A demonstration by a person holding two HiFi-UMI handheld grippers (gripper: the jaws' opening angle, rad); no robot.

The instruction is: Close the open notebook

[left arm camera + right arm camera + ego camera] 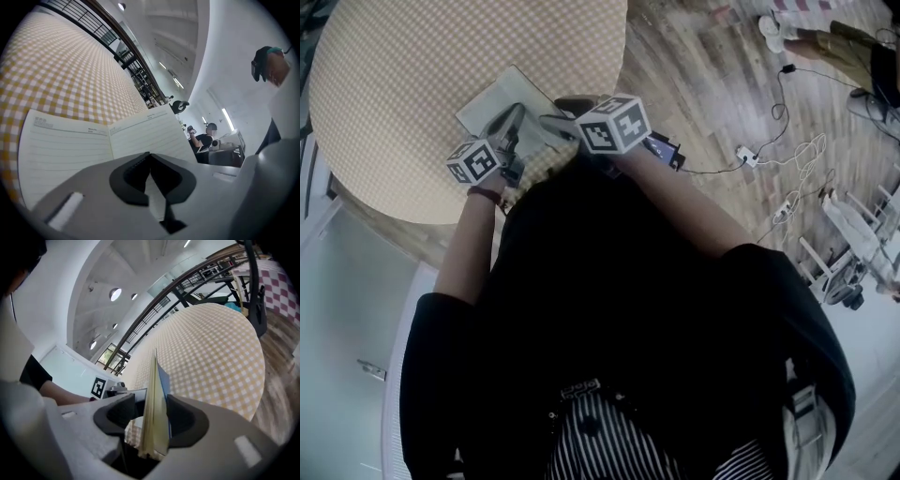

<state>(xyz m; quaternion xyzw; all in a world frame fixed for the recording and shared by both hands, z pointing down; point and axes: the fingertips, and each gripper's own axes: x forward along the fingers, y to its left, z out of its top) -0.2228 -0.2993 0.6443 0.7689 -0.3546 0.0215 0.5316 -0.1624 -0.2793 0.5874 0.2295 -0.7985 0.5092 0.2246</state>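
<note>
The open notebook [500, 97] lies near the near edge of the round table with its yellow checked cloth [403, 75]. In the left gripper view its lined pages [70, 145] spread flat just beyond my left gripper [150, 161], whose jaws meet at the tips over the near edge of the page. My left gripper [514, 129] sits at the book's near left side. My right gripper [558, 122] is at its near right side. In the right gripper view a stack of pages with a blue cover [157, 413] stands upright, edge-on, between the jaws of my right gripper [151, 416], which are shut on it.
The checked cloth [211, 348] stretches away beyond the book. Cables and a power strip [748, 155] lie on the wooden floor to the right, with a white rack [862, 234] further out. A person [206, 138] sits far off in the room.
</note>
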